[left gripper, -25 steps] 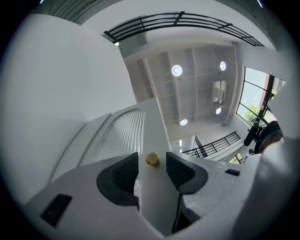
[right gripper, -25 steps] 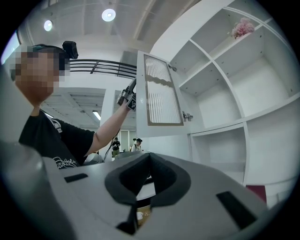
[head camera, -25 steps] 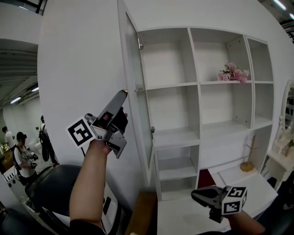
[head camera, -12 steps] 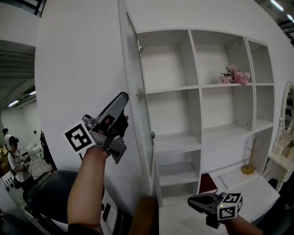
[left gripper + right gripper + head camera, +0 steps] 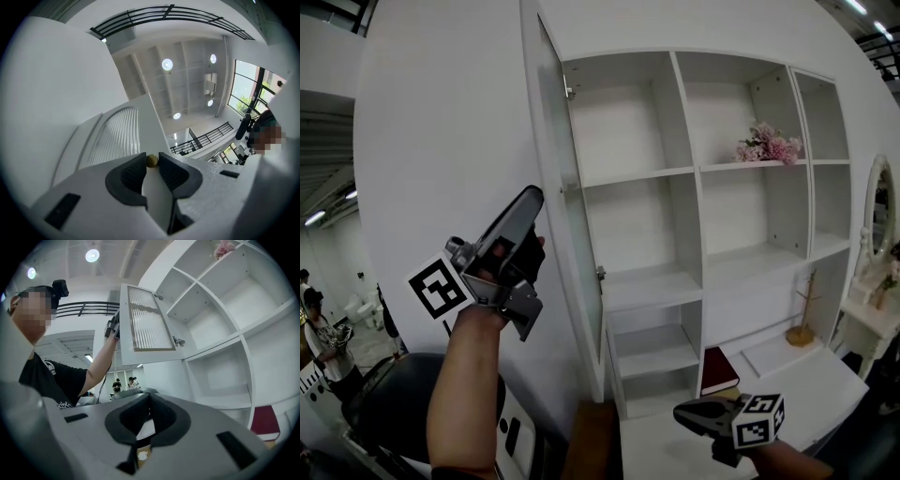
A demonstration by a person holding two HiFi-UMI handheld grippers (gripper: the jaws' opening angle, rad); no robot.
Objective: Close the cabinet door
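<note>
The cabinet door point(image 5: 567, 216), white-framed with ribbed glass, stands wide open, edge-on in the head view, and shows flat in the right gripper view point(image 5: 147, 326). My left gripper point(image 5: 534, 195) is raised to the door's free edge. Its jaws have just been closing, and in the left gripper view point(image 5: 151, 161) they pinch that edge, with the small brass knob point(image 5: 152, 161) between the tips. My right gripper point(image 5: 684, 413) hangs low at the front right, over the white desk point(image 5: 825, 375). It is shut with nothing in it point(image 5: 149, 397).
The open white shelving point(image 5: 675, 281) holds pink flowers point(image 5: 766, 143) and a dark red book point(image 5: 719, 369). A wooden stand point(image 5: 802, 323) is on the desk and a mirror point(image 5: 874, 216) at far right. A black chair point(image 5: 394, 394) and bystanders point(image 5: 323, 337) are at lower left.
The left gripper's jaws have closed on the door's edge. The door and left gripper sit a little further left in the head view. The right gripper has sunk lower.
</note>
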